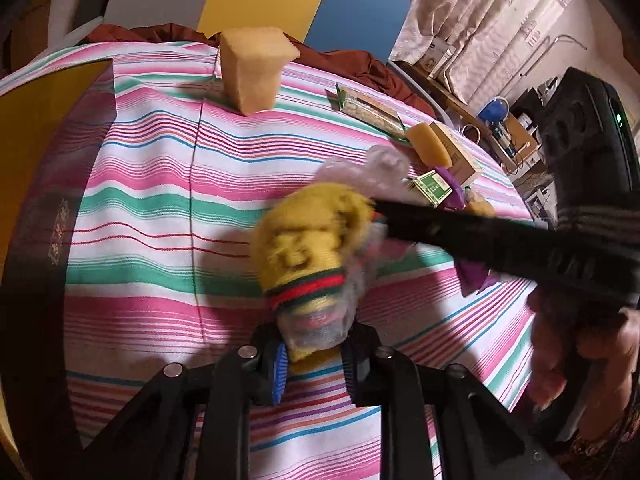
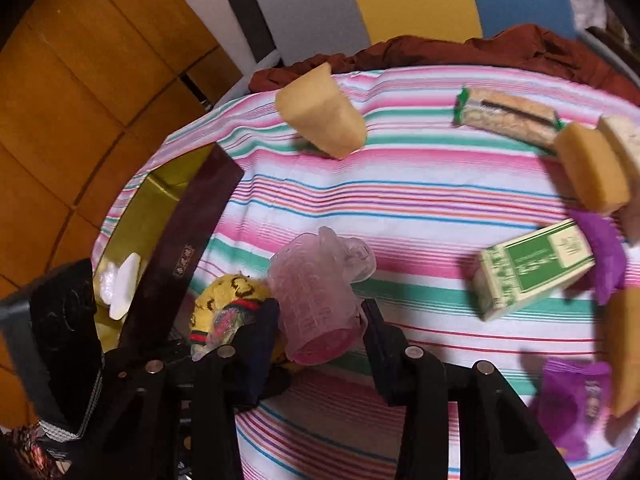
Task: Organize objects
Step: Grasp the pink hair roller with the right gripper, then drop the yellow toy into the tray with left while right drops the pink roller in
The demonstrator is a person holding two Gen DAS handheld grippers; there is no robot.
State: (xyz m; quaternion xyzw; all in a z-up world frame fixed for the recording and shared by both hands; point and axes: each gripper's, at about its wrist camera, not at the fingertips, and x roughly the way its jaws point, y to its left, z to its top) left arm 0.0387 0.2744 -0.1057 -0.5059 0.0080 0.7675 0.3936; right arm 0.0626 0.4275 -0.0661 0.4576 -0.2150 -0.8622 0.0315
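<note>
The left gripper point(image 1: 312, 354) is clamped on a yellow sock point(image 1: 310, 236) with a red-and-green band, wrapped in clear plastic, which sticks up from between its fingers above the striped cloth point(image 1: 152, 208). The right gripper point(image 2: 320, 336) holds a clear plastic cup point(image 2: 316, 292) between its fingers, lying on its side with its handle pointing away and its open mouth towards the camera; the fingers sit close against its sides. In the right view the sock appears just left of the cup, touching the left finger point(image 2: 260, 328) of that gripper. In the left view the right gripper reaches in from the right as a dark bar, its tip next to the sock and the cup. Left of both grippers stands a dark box point(image 2: 188, 248) with a yellow lining, a white item point(image 2: 120, 284) inside it. Further out on the cloth stands a sponge block point(image 2: 324, 114), well apart from the grippers. To the right lie a green carton point(image 2: 532, 268), a snack bar point(image 2: 508, 118), another sponge point(image 2: 592, 168) and purple wrappers point(image 2: 576, 400), clustered near one another. A rust-red cloth point(image 2: 480, 50) is bunched along the far edge.
</note>
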